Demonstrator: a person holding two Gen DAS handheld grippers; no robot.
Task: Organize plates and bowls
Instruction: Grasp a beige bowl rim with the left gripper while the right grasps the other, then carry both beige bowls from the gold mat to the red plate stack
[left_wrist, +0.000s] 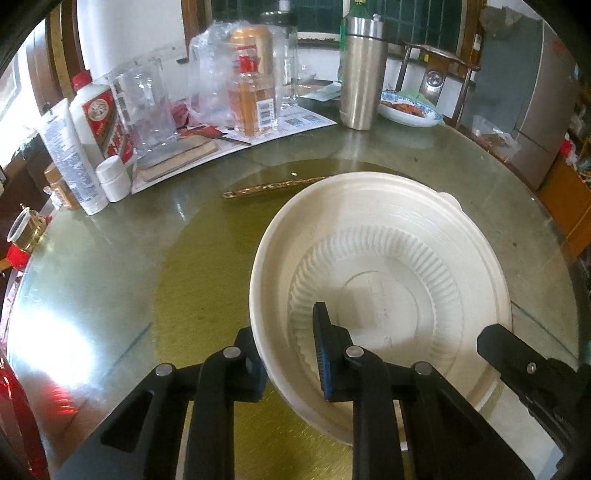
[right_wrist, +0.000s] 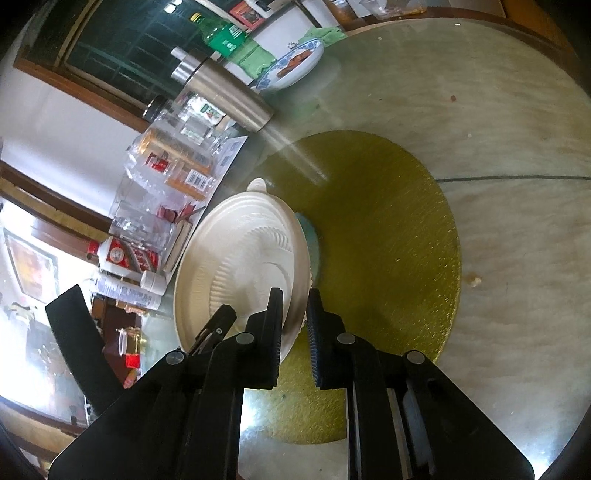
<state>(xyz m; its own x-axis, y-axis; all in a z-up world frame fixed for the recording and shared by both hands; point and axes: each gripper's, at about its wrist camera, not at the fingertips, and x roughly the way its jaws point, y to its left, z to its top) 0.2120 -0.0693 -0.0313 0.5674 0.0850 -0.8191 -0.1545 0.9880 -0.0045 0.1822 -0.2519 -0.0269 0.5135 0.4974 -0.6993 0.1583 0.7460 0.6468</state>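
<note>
Now both claws, left (left_wrist: 286, 354) & right (right_wrist: 295, 332), clenched on white bowl (left_wrist: 388, 266) rim; round glass table (left_wrist: 110, 295), cluttered rm.

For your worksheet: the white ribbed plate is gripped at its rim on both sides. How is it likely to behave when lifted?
The white plate looks thin and moulded, so it is probably light and may flex. With the left gripper and right gripper each pinching opposite parts of the rim, it should stay level, though the smooth rim could slip.

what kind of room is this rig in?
Probably a home dining room: a round glass-topped table with a gold turntable disc, liquor bottles and a steel flask at its edge, a served dish, and a wooden chair behind.
</note>
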